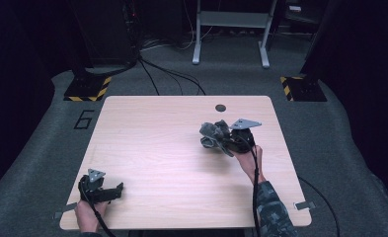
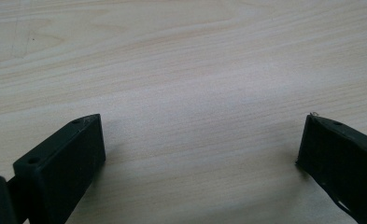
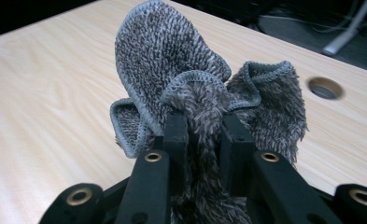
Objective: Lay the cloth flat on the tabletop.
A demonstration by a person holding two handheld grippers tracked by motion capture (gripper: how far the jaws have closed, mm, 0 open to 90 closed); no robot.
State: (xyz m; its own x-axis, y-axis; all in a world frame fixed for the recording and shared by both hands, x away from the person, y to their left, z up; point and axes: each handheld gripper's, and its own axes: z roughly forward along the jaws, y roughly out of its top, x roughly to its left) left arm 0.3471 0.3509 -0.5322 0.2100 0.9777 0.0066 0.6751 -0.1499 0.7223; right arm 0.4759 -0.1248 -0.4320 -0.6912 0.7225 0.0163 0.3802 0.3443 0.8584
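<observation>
Currently the right gripper (image 1: 227, 139) clamps a bunched grey cloth (image 3: 204, 93) at the table's (image 1: 157, 148) right side; the left gripper (image 1: 113, 191), jaws wide apart, rests near the front-left corner.

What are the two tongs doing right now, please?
Left tongs: open, holding nothing, just above the bare wooden table.
Right tongs: closed on a bunched grey microfibre cloth.

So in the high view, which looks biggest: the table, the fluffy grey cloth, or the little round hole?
1. Table
2. Grey cloth, bunched in the right gripper's fingers
3. Round hole
</observation>
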